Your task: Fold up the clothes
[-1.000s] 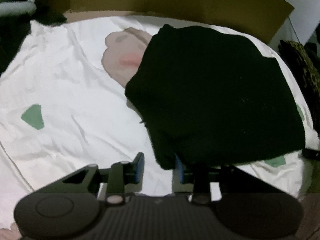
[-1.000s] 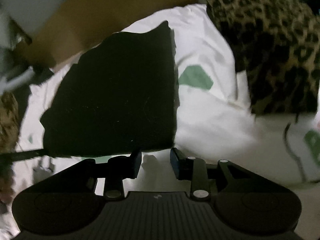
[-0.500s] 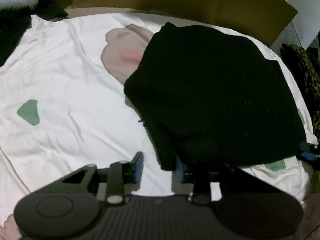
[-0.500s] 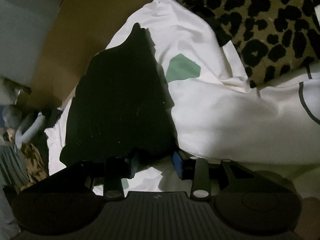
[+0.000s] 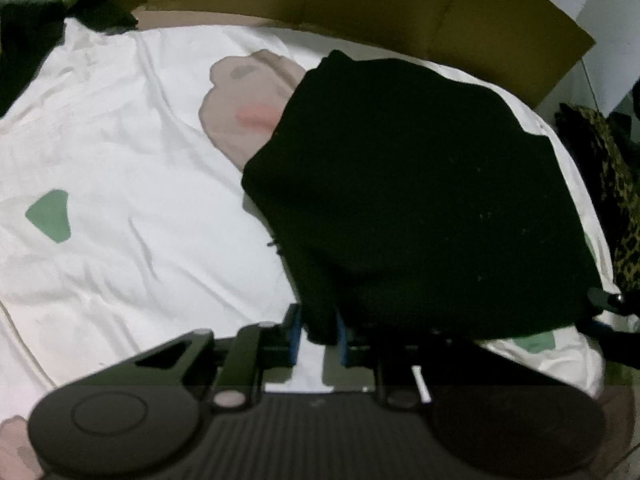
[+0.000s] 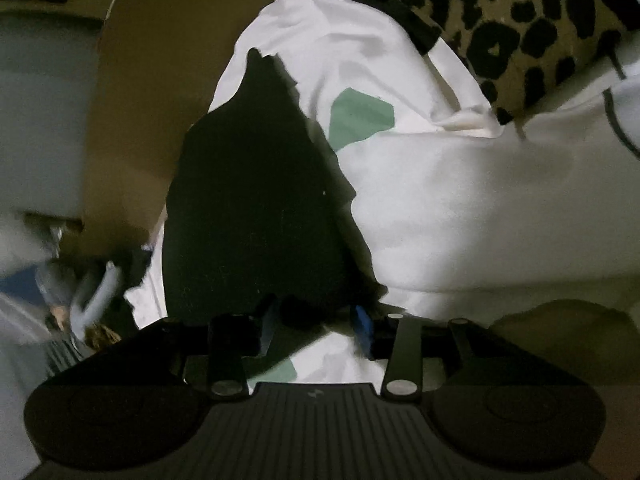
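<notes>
A black folded garment lies on a white printed bedsheet. My left gripper is at the garment's near left corner. Its jaws are closing, and the blue pads pinch that corner between them. In the right wrist view the same garment stretches away from my right gripper. That gripper stands open at the garment's near edge. A dark fold of cloth lies between its pads, which do not press on it. The garment's underside is hidden.
Brown cardboard stands along the far side of the bed. A leopard-print blanket is heaped to the right of the garment. The sheet carries green patches and a pink-brown cartoon print. Grey objects lie off the bed's edge.
The left jaws have narrowed onto the garment's corner while that hand stayed put. The right gripper has rolled and sunk towards the garment's near edge, which now lies between its pads.
</notes>
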